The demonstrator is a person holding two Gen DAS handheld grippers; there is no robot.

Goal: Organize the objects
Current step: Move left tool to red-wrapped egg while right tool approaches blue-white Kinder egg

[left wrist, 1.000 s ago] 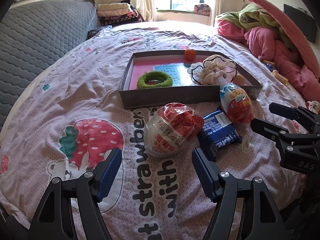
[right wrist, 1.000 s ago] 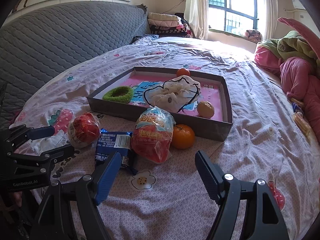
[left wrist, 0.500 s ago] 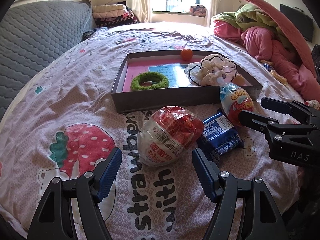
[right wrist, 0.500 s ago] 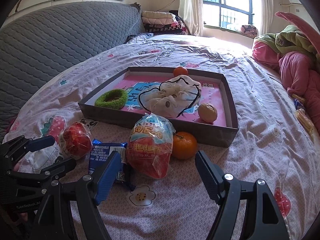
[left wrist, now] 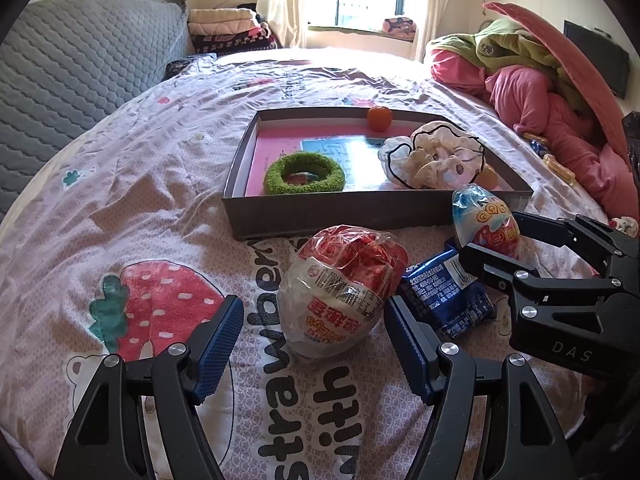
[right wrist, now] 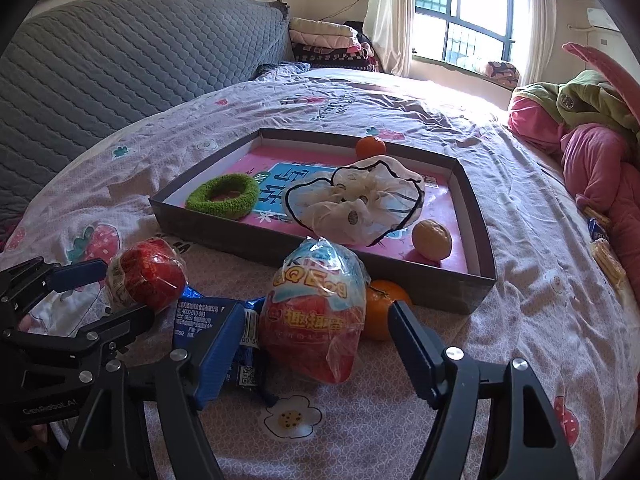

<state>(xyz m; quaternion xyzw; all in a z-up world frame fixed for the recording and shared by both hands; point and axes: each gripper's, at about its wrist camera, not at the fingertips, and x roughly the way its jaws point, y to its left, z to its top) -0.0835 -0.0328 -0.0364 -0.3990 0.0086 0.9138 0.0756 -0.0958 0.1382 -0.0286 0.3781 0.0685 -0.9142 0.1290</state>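
Both grippers straddle wrapped toy eggs on the bedspread before the tray (right wrist: 476, 276): the left gripper (left wrist: 314, 338) gapes around the red egg (left wrist: 344, 292), and the right gripper (right wrist: 316, 346), jaws just narrowing, has not yet pinched the blue-topped egg (right wrist: 320, 316). The risk is pads catching only loose, slippery wrapper, or snagging the blue packet (right wrist: 208, 312) or orange (right wrist: 384, 308) touching it

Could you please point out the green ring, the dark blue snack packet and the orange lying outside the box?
green ring (left wrist: 305, 173): left wrist view, front of its fuzzy band.
dark blue snack packet (left wrist: 446, 294): left wrist view, middle of the wrapper.
orange (right wrist: 383, 308): right wrist view, its visible peel.

Wrapped toy eggs (left wrist: 344, 292) before tray (left wrist: 340, 216)
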